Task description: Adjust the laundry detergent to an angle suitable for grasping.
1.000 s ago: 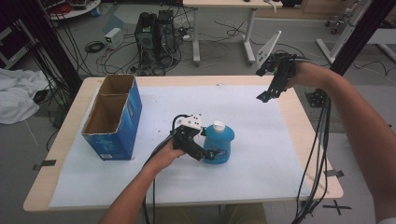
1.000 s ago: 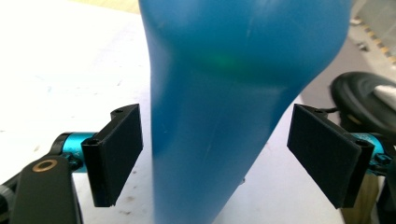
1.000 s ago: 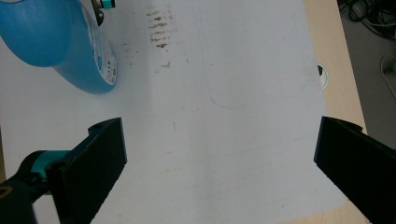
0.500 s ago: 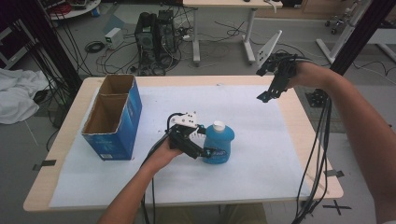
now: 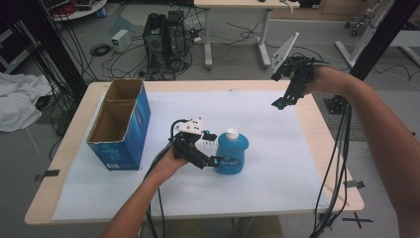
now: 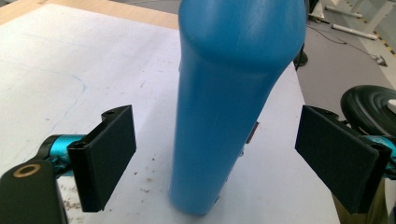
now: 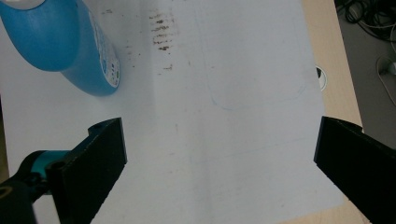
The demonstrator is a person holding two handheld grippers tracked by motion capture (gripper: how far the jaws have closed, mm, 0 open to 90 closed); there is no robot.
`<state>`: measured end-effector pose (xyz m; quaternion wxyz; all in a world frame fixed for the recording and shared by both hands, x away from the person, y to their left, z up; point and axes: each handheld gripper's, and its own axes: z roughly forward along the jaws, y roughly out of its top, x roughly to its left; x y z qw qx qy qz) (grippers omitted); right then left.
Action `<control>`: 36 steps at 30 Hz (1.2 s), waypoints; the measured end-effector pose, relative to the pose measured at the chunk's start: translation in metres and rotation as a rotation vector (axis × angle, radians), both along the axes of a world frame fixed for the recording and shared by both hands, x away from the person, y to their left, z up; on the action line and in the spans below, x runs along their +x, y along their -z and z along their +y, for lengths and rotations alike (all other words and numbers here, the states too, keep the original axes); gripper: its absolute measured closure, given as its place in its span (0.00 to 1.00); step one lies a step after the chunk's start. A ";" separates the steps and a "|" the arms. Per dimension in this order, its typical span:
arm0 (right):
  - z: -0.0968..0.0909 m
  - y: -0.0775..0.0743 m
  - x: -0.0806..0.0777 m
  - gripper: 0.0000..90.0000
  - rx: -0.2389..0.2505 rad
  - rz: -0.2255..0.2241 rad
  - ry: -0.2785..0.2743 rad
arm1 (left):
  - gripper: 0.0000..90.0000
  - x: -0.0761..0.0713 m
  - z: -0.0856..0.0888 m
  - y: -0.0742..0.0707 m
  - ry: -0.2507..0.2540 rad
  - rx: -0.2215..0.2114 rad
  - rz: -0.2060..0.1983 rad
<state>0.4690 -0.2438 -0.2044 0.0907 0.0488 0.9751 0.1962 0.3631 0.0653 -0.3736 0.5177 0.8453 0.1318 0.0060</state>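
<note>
A blue plastic bottle [image 5: 232,151] with a white cap stands upright near the middle of the white-covered table [image 5: 277,173]. My left gripper [image 5: 215,148] reaches it from the left. Its jaws have just been opening. In the left gripper view the bottle [image 6: 233,93] stands between the two black pads [image 6: 109,154], with a gap on each side, so the left gripper [image 6: 223,154] is open. My right gripper [image 5: 276,90] hangs in the air over the table's far right part, also open [image 7: 219,154], with nothing between its jaws. The right gripper view has the bottle [image 7: 60,42] at the top left.
A tall open blue cardboard box [image 5: 119,124] stands at the left of the table. Cables trail from both grippers, off the table's front and right edges. Brown smudges mark the white cover [image 7: 161,23] by the bottle.
The left gripper's jaws have spread off the bottle and the hand has drawn back slightly to the left. The bottle and the right gripper have stayed in place.
</note>
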 end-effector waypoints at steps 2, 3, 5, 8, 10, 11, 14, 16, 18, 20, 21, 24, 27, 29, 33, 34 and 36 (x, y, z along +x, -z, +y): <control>0.000 0.000 -0.001 0.02 0.005 -0.004 0.001 | 0.14 -0.001 0.002 -0.001 -0.016 0.008 -0.009; 0.000 0.000 0.000 0.02 0.004 -0.006 -0.004 | 0.14 -0.001 0.004 -0.002 -0.023 0.000 -0.005; -0.001 -0.001 -0.001 0.02 0.001 -0.004 0.000 | 0.14 -0.002 0.007 -0.004 -0.030 0.006 -0.011; -0.002 -0.001 -0.001 0.02 0.004 -0.008 -0.002 | 0.14 -0.006 0.015 -0.009 -0.046 0.005 -0.020; -0.002 -0.002 -0.001 0.02 0.005 -0.010 0.003 | 0.14 -0.007 0.021 -0.013 -0.079 0.002 -0.015; -0.002 -0.002 -0.002 0.02 0.006 -0.009 0.005 | 0.14 -0.007 0.024 -0.014 -0.094 0.001 -0.011; -0.002 -0.002 -0.002 0.02 0.005 -0.010 0.005 | 0.14 -0.007 0.033 -0.019 -0.116 0.019 -0.002; -0.001 -0.002 -0.002 0.02 0.005 -0.011 -0.001 | 0.14 -0.008 0.037 -0.021 -0.124 0.035 -0.006; 0.000 -0.001 -0.001 0.02 0.010 -0.016 -0.006 | 0.14 -0.011 0.039 -0.023 -0.139 0.053 -0.009; 0.001 -0.001 -0.002 0.02 0.009 -0.014 -0.004 | 0.14 -0.012 0.042 -0.025 -0.157 0.081 -0.004; 0.001 -0.001 -0.002 0.02 0.010 -0.014 -0.007 | 0.14 -0.012 0.042 -0.025 -0.164 0.085 0.006; 0.002 -0.001 -0.002 0.02 0.011 -0.015 -0.009 | 0.14 -0.011 0.048 -0.030 -0.200 0.154 0.000; 0.002 0.000 -0.001 0.02 0.014 -0.014 -0.014 | 0.14 -0.009 0.052 -0.036 -0.234 0.187 0.033; 0.002 0.001 -0.001 0.02 0.014 -0.013 -0.014 | 0.14 -0.008 0.054 -0.041 -0.235 0.220 0.044; 0.003 0.002 0.000 0.02 0.014 -0.012 -0.021 | 0.14 -0.010 0.054 -0.053 -0.230 0.320 0.041; 0.003 0.002 0.000 0.02 0.015 -0.011 -0.016 | 0.14 -0.010 0.054 -0.055 -0.222 0.345 0.040; 0.004 0.002 0.000 0.02 0.017 -0.014 -0.020 | 0.14 -0.010 0.054 -0.060 -0.225 0.391 0.034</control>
